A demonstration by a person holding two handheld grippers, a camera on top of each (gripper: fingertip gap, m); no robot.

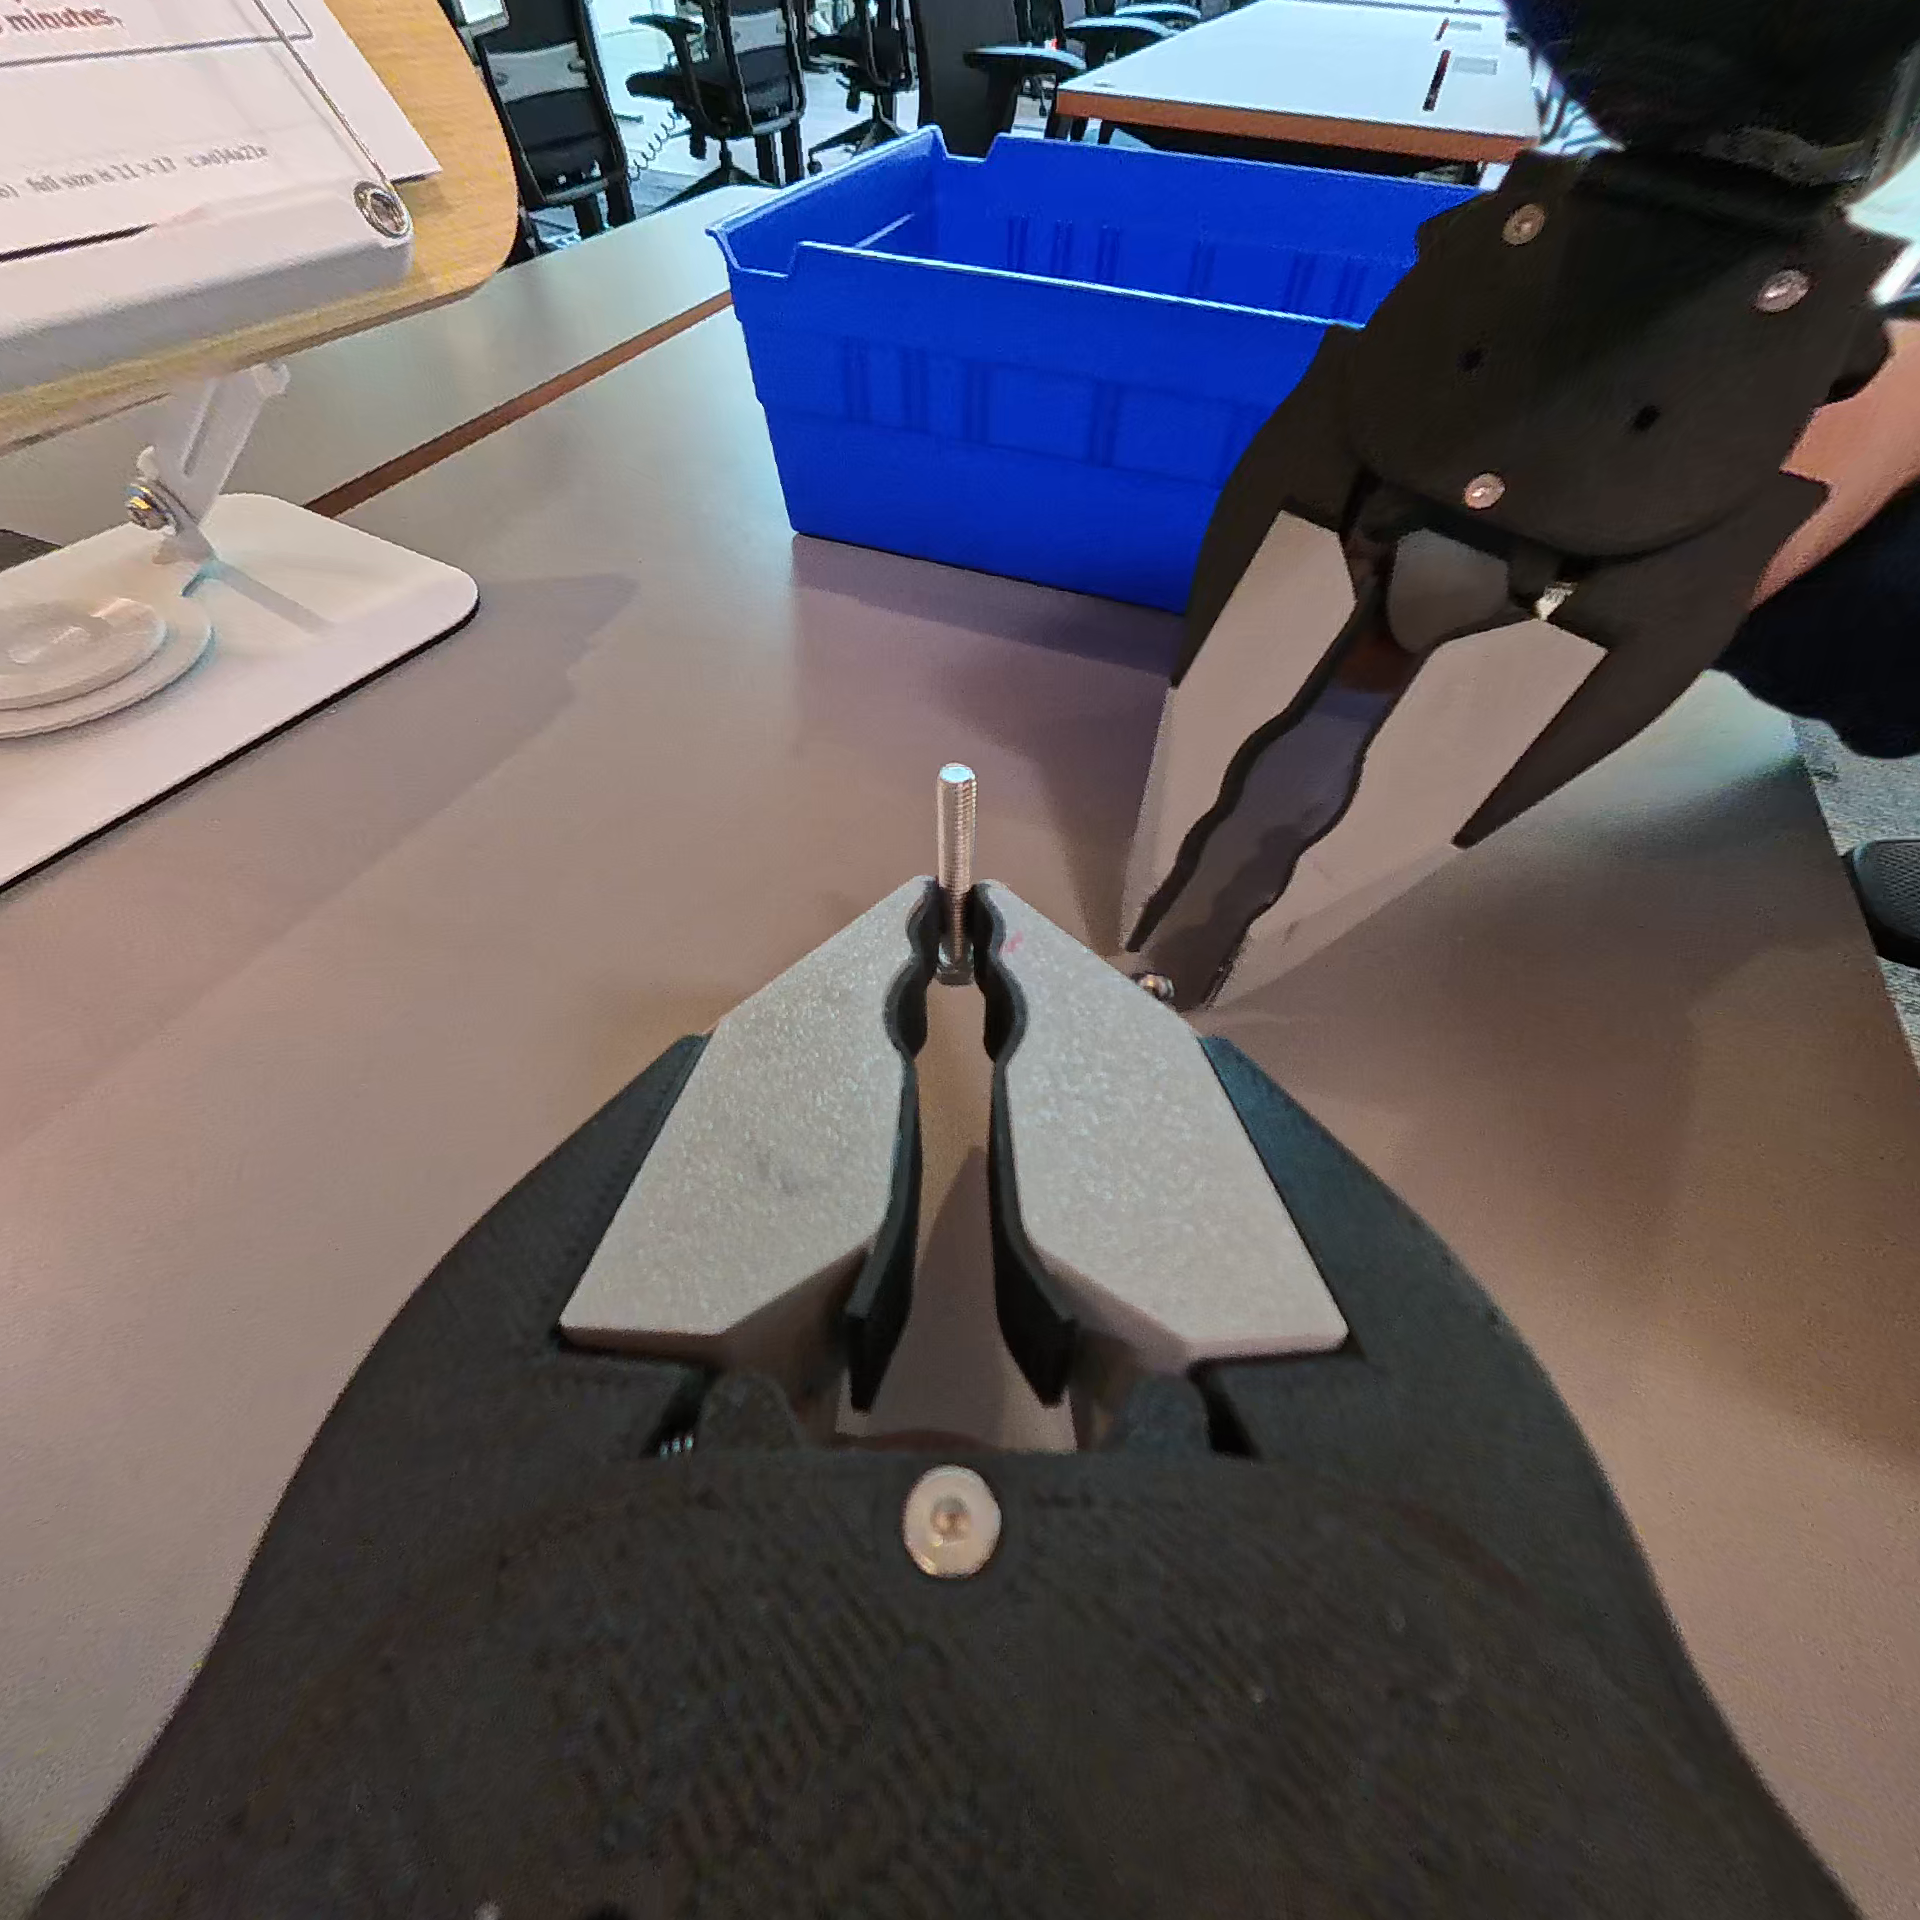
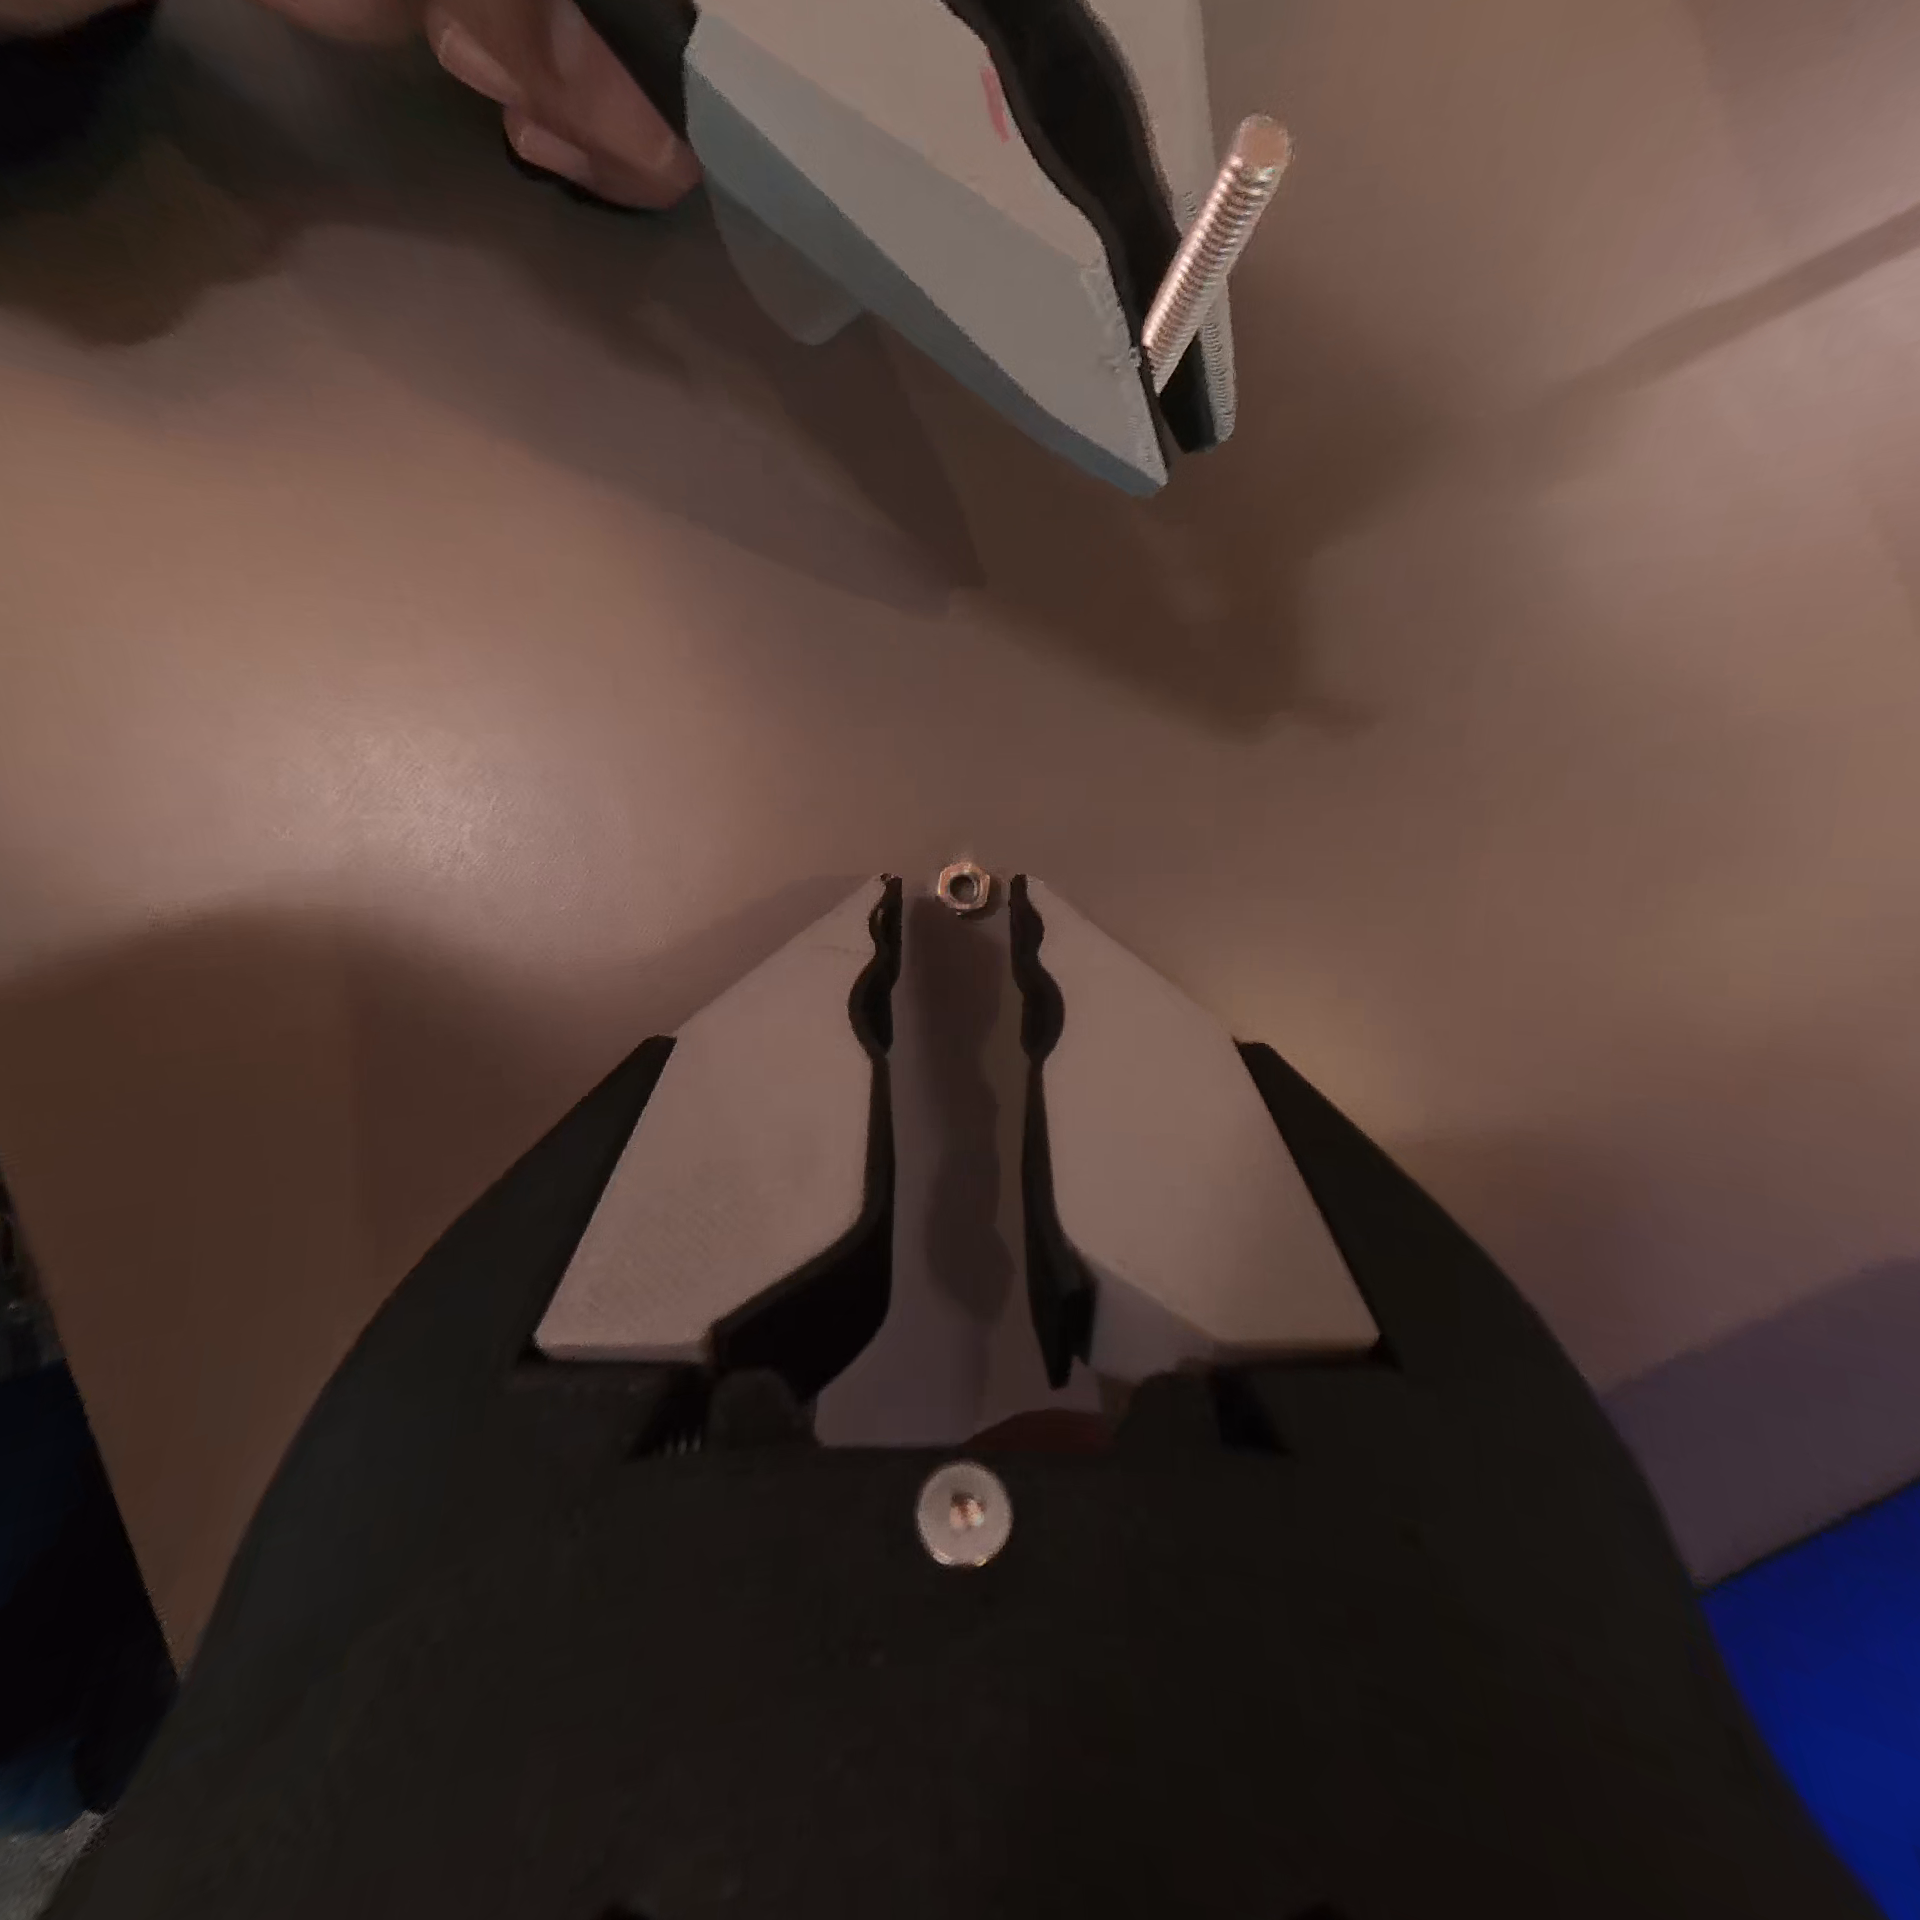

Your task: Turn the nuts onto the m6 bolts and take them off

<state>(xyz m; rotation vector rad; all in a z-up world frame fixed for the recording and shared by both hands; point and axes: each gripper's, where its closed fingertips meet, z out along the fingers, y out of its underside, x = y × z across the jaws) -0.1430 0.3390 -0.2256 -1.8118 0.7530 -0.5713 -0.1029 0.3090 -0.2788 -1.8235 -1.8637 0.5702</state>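
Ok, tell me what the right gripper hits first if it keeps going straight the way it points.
The nut. The right gripper points down at the table, jaws open, with the nut lying just ahead between its fingertips. Height above the nut is unclear.

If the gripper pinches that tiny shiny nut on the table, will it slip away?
The small silver hex nut lies flat on the smooth brown table, so it probably slides rather than rolls. Tiny and hard, it may skid from the open right gripper.
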